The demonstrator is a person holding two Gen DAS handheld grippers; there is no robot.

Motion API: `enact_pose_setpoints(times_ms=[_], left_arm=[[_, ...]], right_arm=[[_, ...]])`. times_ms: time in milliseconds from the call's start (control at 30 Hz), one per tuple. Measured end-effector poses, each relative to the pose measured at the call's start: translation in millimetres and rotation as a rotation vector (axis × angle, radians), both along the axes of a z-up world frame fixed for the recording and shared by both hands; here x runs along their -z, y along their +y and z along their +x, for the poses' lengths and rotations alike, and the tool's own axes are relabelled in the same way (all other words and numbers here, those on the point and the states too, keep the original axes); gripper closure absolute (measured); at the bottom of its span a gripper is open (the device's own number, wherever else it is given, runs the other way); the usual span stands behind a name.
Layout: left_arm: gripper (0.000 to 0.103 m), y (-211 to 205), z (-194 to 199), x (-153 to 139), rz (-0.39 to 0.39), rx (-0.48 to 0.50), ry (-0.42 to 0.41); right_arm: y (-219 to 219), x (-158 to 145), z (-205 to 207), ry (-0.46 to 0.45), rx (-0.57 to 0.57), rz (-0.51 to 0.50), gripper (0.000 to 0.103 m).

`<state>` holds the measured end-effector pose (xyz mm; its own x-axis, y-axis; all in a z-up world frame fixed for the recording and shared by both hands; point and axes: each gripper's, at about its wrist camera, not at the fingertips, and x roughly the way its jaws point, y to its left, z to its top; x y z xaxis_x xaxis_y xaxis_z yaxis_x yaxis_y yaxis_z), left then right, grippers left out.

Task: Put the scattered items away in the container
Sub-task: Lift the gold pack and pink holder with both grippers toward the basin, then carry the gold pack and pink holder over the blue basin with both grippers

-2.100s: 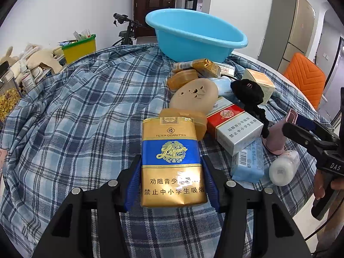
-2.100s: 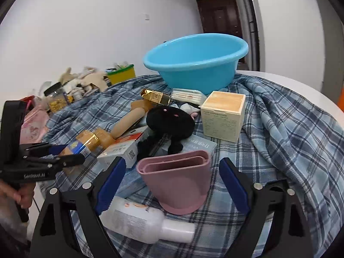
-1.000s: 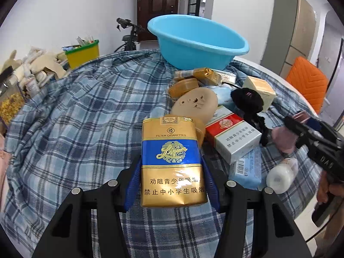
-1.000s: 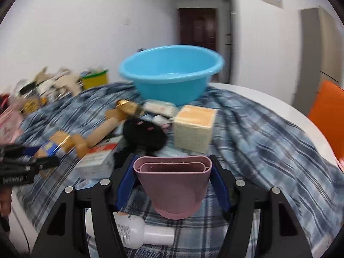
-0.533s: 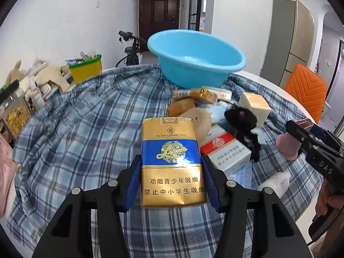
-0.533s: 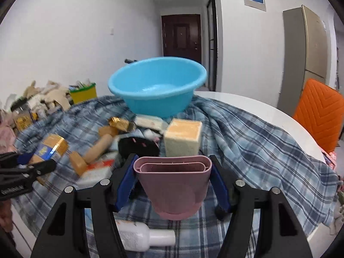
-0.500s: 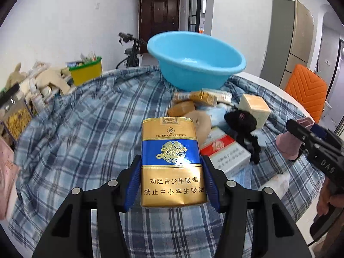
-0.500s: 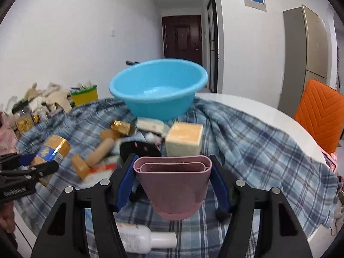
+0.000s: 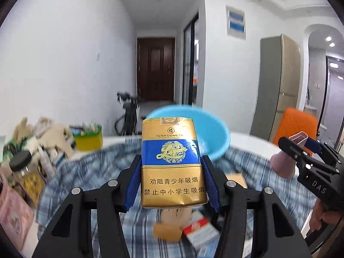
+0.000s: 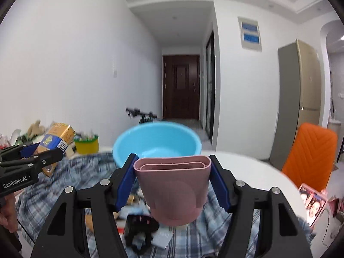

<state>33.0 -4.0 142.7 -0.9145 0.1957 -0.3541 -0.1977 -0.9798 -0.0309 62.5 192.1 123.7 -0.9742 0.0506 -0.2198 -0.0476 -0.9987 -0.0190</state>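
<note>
Gold-and-blue cigarette pack (image 9: 172, 163) sits upright, clamped in the left claw (image 9: 172, 185), held up above the plaid tabletop (image 9: 103, 172) facing the blue basin (image 9: 212, 137). Right claw (image 10: 173, 182) is level beside it, gripping a pink holder (image 10: 173, 185), basin (image 10: 157, 144) just behind.

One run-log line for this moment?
left tool: gripping gold cigarette pack | right tool: gripping pink cup | both raised toward blue basin

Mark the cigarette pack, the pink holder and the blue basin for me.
cigarette pack (image 9: 172, 163): left wrist view, blue band on its front.
pink holder (image 10: 174, 189): right wrist view, middle of its front wall.
blue basin (image 10: 159, 142): right wrist view, inner wall.
</note>
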Motion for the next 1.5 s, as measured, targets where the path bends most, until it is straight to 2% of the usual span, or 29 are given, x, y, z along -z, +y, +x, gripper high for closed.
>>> enact_pose_setpoints(times_ms=[233, 433, 600, 733, 867, 1033, 1167, 1267, 1367, 1500], left_arm=[[0.047, 1, 7, -24, -0.009, 0.017, 0.044], [0.047, 6, 12, -23, -0.017, 0.026, 0.039], [0.047, 10, 4, -21, -0.011, 0.054, 0.034], [0.047, 14, -19, -18, 0.018, 0.085, -0.004], [0.047, 20, -38, -19, 0.009, 0.052, 0.032], [0.047, 25, -86, -23, 0.062, 0.067, 0.032], [0.047, 30, -125, -32, 0.067, 0.067, 0.058], [0.047, 32, -144, -40, 0.068, 0.065, 0.110], [0.048, 38, -167, -45, 0.045, 0.063, 0.147], [0.048, 38, -213, -51, 0.080, 0.039, 0.064]], right_arm=[[-5, -14, 7, 0.039, -0.021, 0.012, 0.040], [-7, -13, 3, 0.027, -0.043, -0.004, 0.040], [-7, -16, -4, 0.059, -0.044, 0.006, 0.040], [-5, -19, -15, 0.063, -0.052, 0.008, 0.040], [1, -23, -35, 0.057, -0.055, 0.006, 0.040], [7, -32, -72, 0.037, -0.052, -0.005, 0.040], [8, -41, -107, 0.041, -0.057, 0.015, 0.040], [6, -45, -129, 0.074, -0.033, 0.064, 0.040], [14, -52, -163, 0.035, -0.046, -0.002, 0.040], [27, -56, -206, -0.021, -0.008, -0.033, 0.040]])
